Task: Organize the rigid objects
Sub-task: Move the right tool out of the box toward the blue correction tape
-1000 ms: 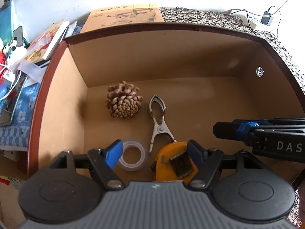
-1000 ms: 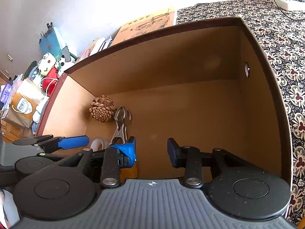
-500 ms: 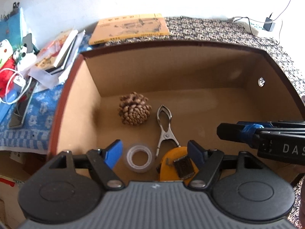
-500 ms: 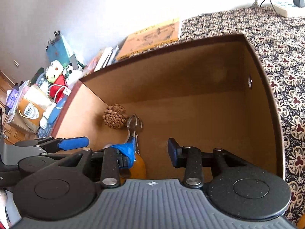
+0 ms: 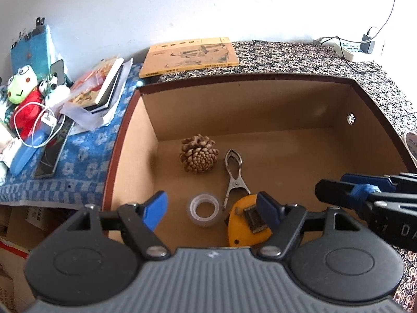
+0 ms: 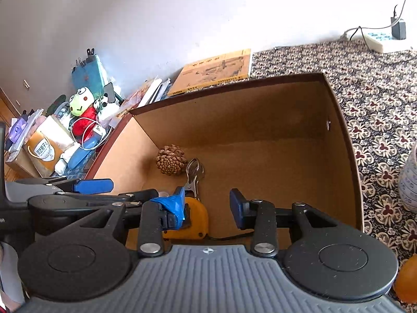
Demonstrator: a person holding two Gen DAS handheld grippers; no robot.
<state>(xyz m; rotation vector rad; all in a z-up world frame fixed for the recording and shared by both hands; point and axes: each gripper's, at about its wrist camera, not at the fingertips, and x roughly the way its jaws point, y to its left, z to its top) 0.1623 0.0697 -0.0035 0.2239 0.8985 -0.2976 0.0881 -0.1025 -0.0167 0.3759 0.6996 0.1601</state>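
While both tongs hung empty and wide above the box [image 5: 260,109], the left tongs [image 5: 212,206] were nearer the tape roll [image 5: 204,209], lying flat directly below, beside the tape measure [image 5: 247,221].

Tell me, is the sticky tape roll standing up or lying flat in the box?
Lying flat. The tape roll rests on the floor of the box with its round hole facing up, beside the yellow tape measure.

Left hand-held gripper [image 5: 212,207] black w/ blue pads, grey ribbed base, silver screws
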